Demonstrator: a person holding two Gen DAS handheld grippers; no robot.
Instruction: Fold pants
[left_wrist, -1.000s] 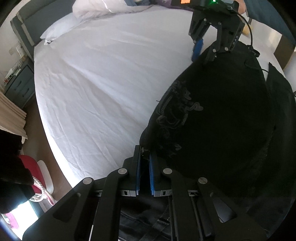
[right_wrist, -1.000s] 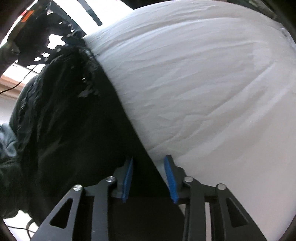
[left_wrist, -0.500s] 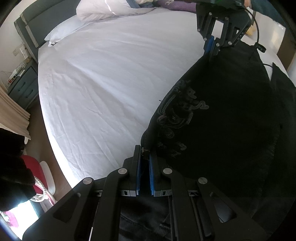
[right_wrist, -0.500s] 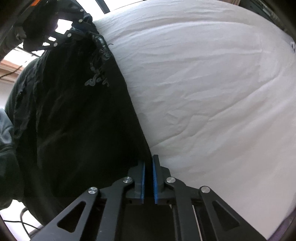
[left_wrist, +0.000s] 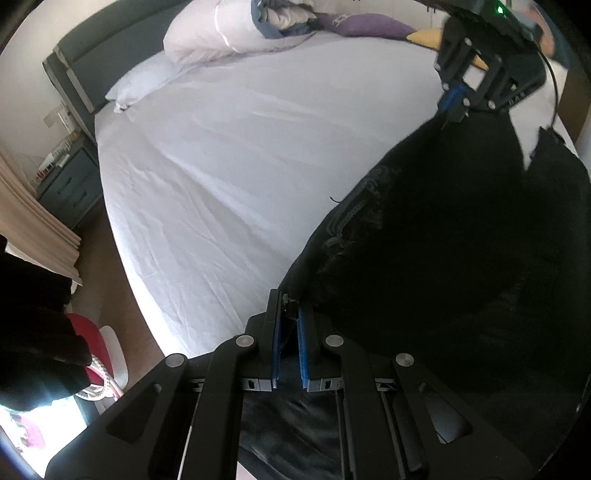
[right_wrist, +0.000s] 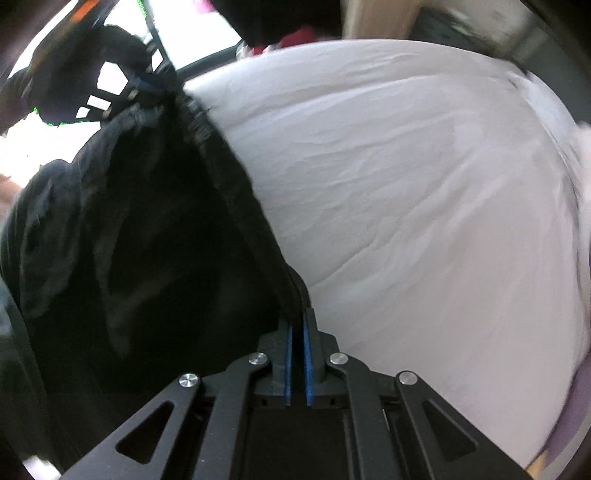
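Note:
Black pants (left_wrist: 436, 236) with grey embroidery hang stretched between my two grippers above a white bed (left_wrist: 229, 155). My left gripper (left_wrist: 290, 317) is shut on one corner of the pants' edge. My right gripper (right_wrist: 298, 325) is shut on the other corner; it shows far off in the left wrist view (left_wrist: 456, 107). In the right wrist view the pants (right_wrist: 147, 240) fill the left side and run up to the left gripper (right_wrist: 147, 88) at the top left.
Pillows and a bunched duvet (left_wrist: 221, 33) lie at the bed's head by a dark headboard (left_wrist: 85, 66). A grey nightstand (left_wrist: 70, 184) and beige curtain (left_wrist: 33, 229) stand left of the bed. A red and white object (left_wrist: 99, 350) sits on the floor.
My right gripper has shut on the pants' edge and risen. Both grippers have lifted the pants off the bed, pulling the edge taut between them.

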